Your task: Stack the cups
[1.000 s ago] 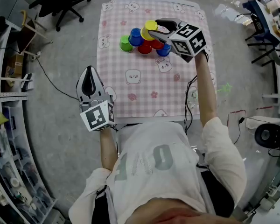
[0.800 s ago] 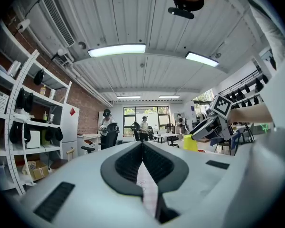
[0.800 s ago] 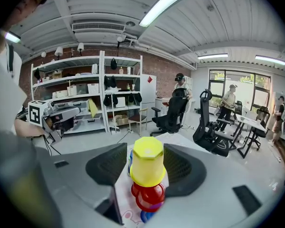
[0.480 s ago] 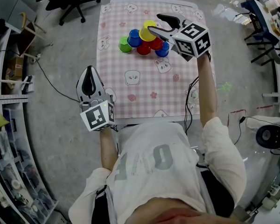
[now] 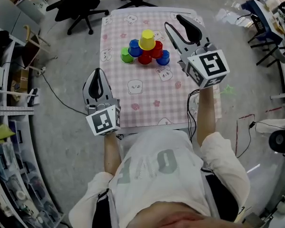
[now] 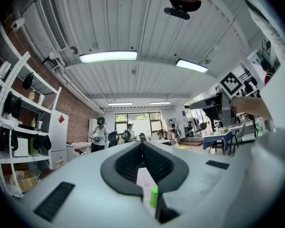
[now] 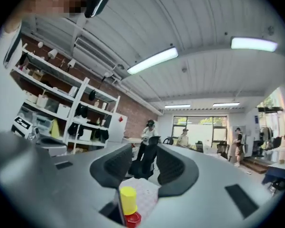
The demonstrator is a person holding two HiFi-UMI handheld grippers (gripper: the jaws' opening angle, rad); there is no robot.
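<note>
Right gripper (image 5: 175, 23) sat just right of the coloured plastic cup pyramid (image 5: 146, 51), clear of it. Its jaws were apart and closing, nothing between them. The pyramid stood mid-width near the far edge of the pink checked table (image 5: 147, 103), yellow plastic cup (image 5: 147, 40) on top. Left gripper (image 5: 98, 72) hung at the near-left edge, jaws together, apparently empty.

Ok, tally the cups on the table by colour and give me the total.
Yellow cup: 1
Blue cups: 2
Red cups: 2
Green cup: 1
Total: 6
</note>
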